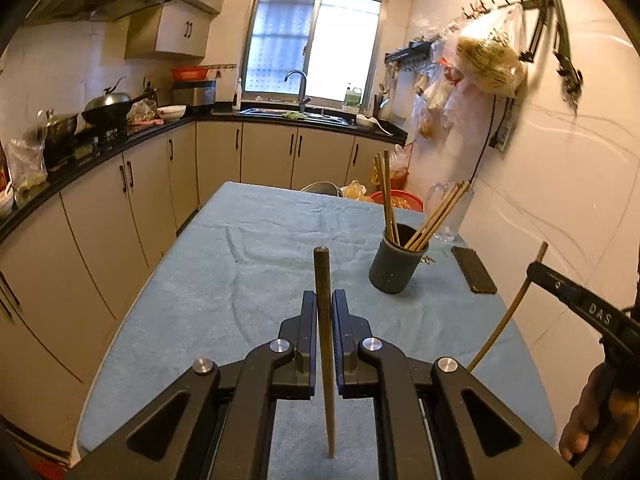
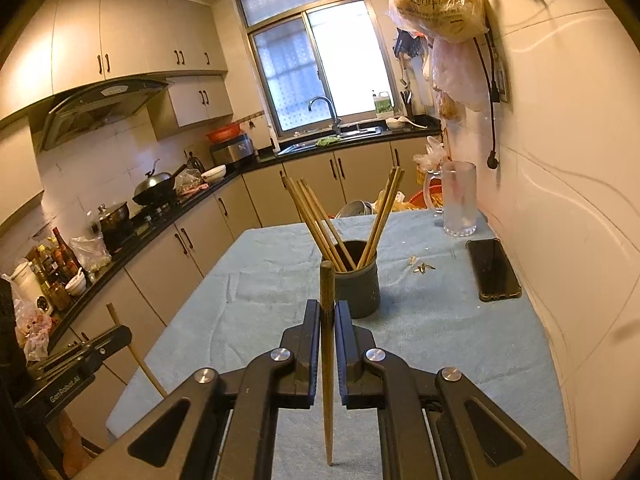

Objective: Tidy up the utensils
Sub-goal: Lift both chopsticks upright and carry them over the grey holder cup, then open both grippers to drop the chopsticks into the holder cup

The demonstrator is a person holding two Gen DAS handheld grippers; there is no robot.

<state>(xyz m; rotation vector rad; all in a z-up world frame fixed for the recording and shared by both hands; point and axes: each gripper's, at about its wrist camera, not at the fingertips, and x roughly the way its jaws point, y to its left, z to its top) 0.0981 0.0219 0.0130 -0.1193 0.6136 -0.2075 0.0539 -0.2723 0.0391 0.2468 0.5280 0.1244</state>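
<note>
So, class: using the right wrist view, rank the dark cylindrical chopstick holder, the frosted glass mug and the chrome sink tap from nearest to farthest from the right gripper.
1. Dark cylindrical chopstick holder: just ahead of the right gripper, mid-table.
2. Frosted glass mug: far right table edge, by the wall.
3. Chrome sink tap: beneath the window, across the room.

- Holder (image 2: 357,280) stands mid-table (image 2: 248,304), chopsticks (image 2: 316,224) in it.
- Phone (image 2: 494,270) lies at the holder's 3 o'clock, beside the wall.
- Glass mug (image 2: 460,200) stands at 1 o'clock, behind the phone.
- Sink (image 2: 332,140) lies at 12 o'clock, beyond the table.
</note>
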